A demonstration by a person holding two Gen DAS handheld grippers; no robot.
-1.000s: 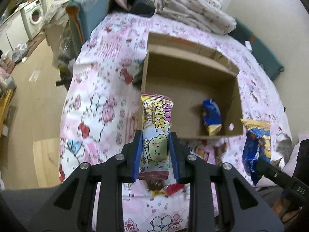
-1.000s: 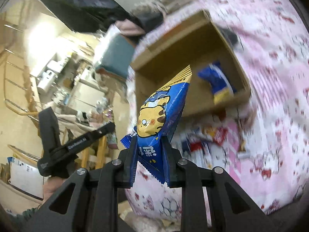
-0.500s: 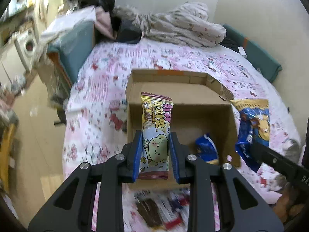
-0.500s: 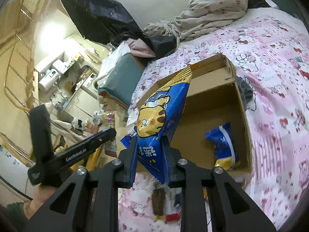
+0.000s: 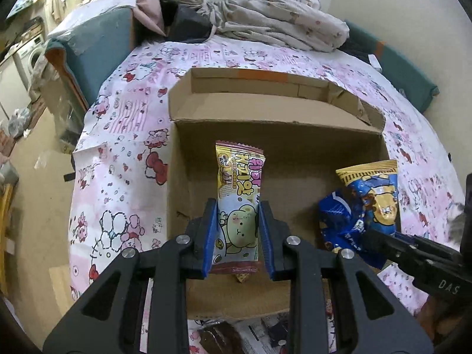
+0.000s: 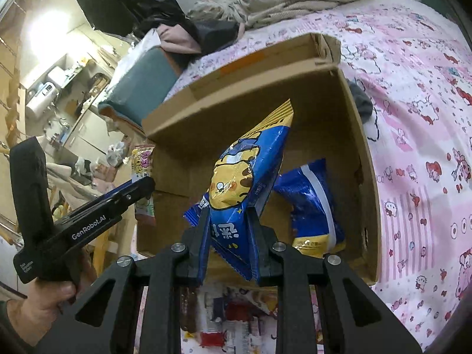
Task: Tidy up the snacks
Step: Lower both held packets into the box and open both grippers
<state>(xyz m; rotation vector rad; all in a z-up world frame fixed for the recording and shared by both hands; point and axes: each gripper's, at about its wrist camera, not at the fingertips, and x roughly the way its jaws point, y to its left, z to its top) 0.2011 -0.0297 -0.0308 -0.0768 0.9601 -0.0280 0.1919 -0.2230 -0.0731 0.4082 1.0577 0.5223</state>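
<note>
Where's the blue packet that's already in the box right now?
In the right wrist view, the loose blue foil snack packet lies inside the open cardboard box, against its right wall, just behind the blue-and-yellow bag held in the right gripper.

Bed with pink cartoon-print sheet, carrying a box and loose snacks.

The bed (image 5: 124,159) fills most of both views. An open cardboard box (image 5: 177,194) sits on it at frame centre. Crumpled bedding (image 5: 283,26) is heaped at its far end, upper centre. A dark grey cloth (image 6: 361,103) lies against the box's right wall. Small wrappers (image 6: 236,309) lie scattered on the sheet at the bottom edge, just before the box.
</note>
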